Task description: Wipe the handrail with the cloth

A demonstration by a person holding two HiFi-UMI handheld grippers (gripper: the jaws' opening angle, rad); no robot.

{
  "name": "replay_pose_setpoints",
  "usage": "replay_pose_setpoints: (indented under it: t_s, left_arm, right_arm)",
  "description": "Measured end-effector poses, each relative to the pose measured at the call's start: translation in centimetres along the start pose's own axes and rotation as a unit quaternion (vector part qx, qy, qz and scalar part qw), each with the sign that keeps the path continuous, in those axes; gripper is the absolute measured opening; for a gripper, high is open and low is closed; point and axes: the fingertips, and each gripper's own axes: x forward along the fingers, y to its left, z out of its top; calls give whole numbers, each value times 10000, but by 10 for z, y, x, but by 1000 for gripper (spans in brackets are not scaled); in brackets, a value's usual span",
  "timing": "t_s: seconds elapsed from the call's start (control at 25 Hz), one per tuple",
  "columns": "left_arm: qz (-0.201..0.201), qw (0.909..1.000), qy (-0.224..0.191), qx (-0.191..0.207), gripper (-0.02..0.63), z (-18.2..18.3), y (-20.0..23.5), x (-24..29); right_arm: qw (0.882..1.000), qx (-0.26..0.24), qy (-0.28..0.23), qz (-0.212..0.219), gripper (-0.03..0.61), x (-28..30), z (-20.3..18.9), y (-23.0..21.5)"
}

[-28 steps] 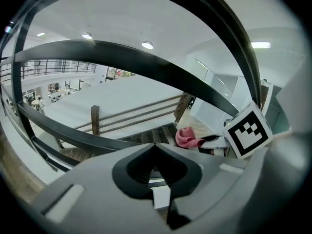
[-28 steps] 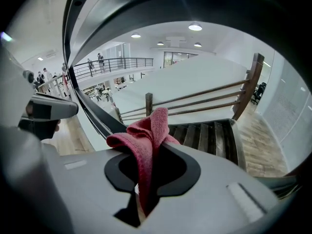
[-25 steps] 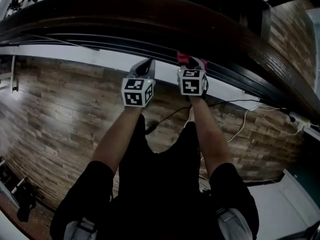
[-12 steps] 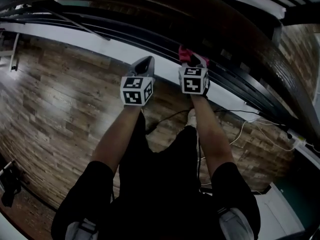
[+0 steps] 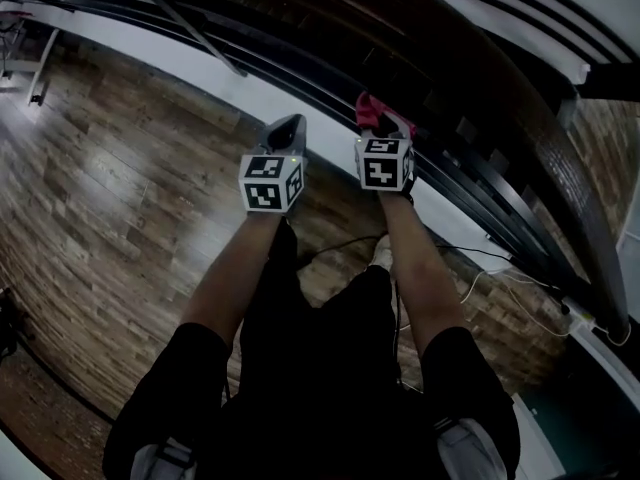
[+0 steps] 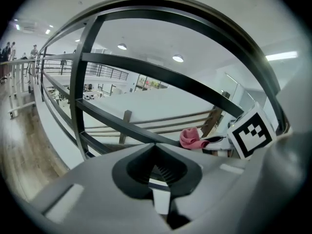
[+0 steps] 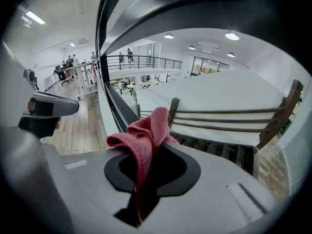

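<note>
The right gripper [image 7: 148, 172] has its jaws closed on the cloth [image 7: 146, 140]. The cloth is a pink-red, nubbly fabric, pinched in a fold that rises out of the dark recess between the grey jaws and flops to the left. That gripper's own view shows the cloth hanging below the handrail [image 7: 204, 9], with open hall visible between the two. The head view shows only a red tuft at the jaw tips, up against the dark rails, and contact cannot be judged there.

The left gripper [image 6: 155, 147] has its jaws brought together at the tips and nothing is held between them. Its view looks sideways at the other tool's black-and-white marker cube and at the cloth bunched in front of it. The right gripper view in turn shows the left gripper's grey nose at its left edge.

In the head view the two grippers sit side by side, close but apart. Both point up at the railing, on bare forearms [image 5: 235, 278] that reach out from dark clothing.

The handrail is a broad, dark band with visible wood grain, curving overhead. Under it run slim black metal bars [image 6: 161, 74], lengthwise rails crossed by an upright post. A white strip [image 5: 200, 78] runs along the foot of the railing. The floor [image 5: 110, 198] is brown plank with a glossy patch, and thin cables [image 5: 485, 258] trail across it.

Only the gripper views look beyond the railing, to a bright white hall and a wooden staircase [image 7: 219, 150] with brown posts.
</note>
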Motion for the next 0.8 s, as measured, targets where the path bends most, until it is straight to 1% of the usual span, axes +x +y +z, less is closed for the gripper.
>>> replay_pose_setpoints:
  t_s: [0.2, 0.4, 0.56, 0.68, 0.8]
  left_arm:
    - [144, 9997, -83, -201, -2, 7, 18, -2]
    - [330, 9982, -234, -453, -2, 14, 40, -8]
    - [463, 9964, -261, -659, -2, 13, 63, -14]
    - [452, 9955, -192, -809, -2, 7, 76, -16]
    - [361, 9958, -115, -833, -2, 6, 85, -16]
  right_arm:
    - [9995, -229, 71, 190, 49, 11, 16, 18]
    - [9982, -533, 53, 263, 49, 21, 30, 32]
    - [9975, -645, 130, 267, 49, 29, 41, 46]
    - [9970, -711, 165, 271, 49, 33, 51, 56]
    - [9974, -657, 203, 229, 49, 39, 58, 61]
